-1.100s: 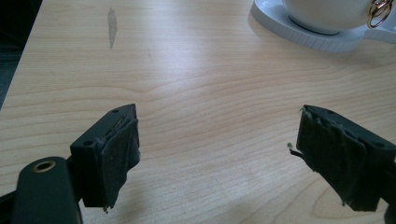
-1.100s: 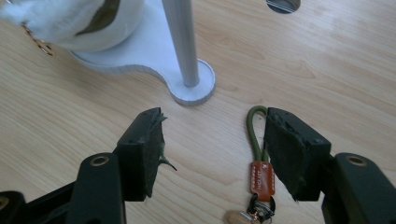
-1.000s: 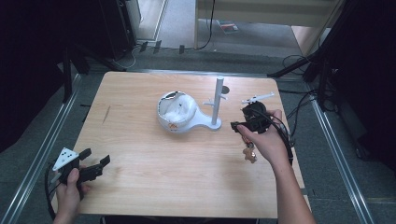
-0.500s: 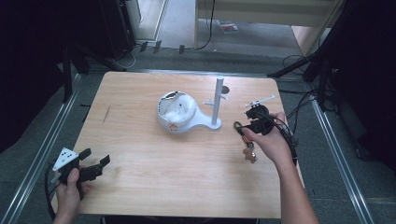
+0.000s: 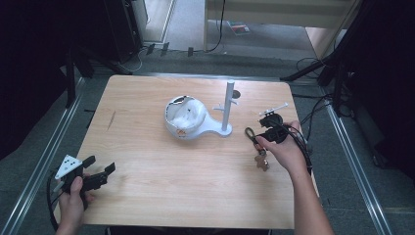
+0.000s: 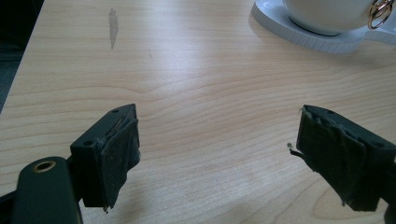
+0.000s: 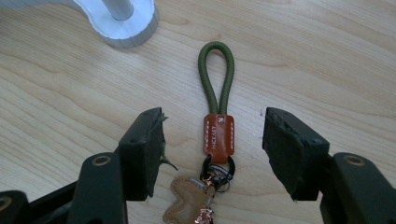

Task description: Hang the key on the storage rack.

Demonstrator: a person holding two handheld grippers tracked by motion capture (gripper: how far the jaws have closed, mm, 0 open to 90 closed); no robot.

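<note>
The left claw [image 5: 100, 174] is held low at the near left corner of the pale wooden table [image 5: 147, 196], jaws spread wide with nothing between them, just bare wood grain seen through the gap in the left gripper view. Nothing is touched by it.

Over on the right side, the right claw [image 7: 212, 154] is also opened wide, and it's parked right over the keychain with the olive-green cord loop, orange leather tab and brown leather charm [image 7: 217, 135]. The tab is sat between the two jaws with clear gaps on both sides, so it isn't gripped yet. The keychain is laid flat on the table, loop pointed away from the claw, charm and metal rings bunched at the near end. In the high view the keychain [image 5: 257, 147] is seen just left of the hand holding the right claw [image 5: 270, 131].

A bit further out, the white stand with a flat base and upright post [image 5: 226, 110] is found just beyond the loop, not touching it. A white round bowl [image 5: 183, 117] is set on the far left end of that base, with something white piled inside that can't be made out.
</note>
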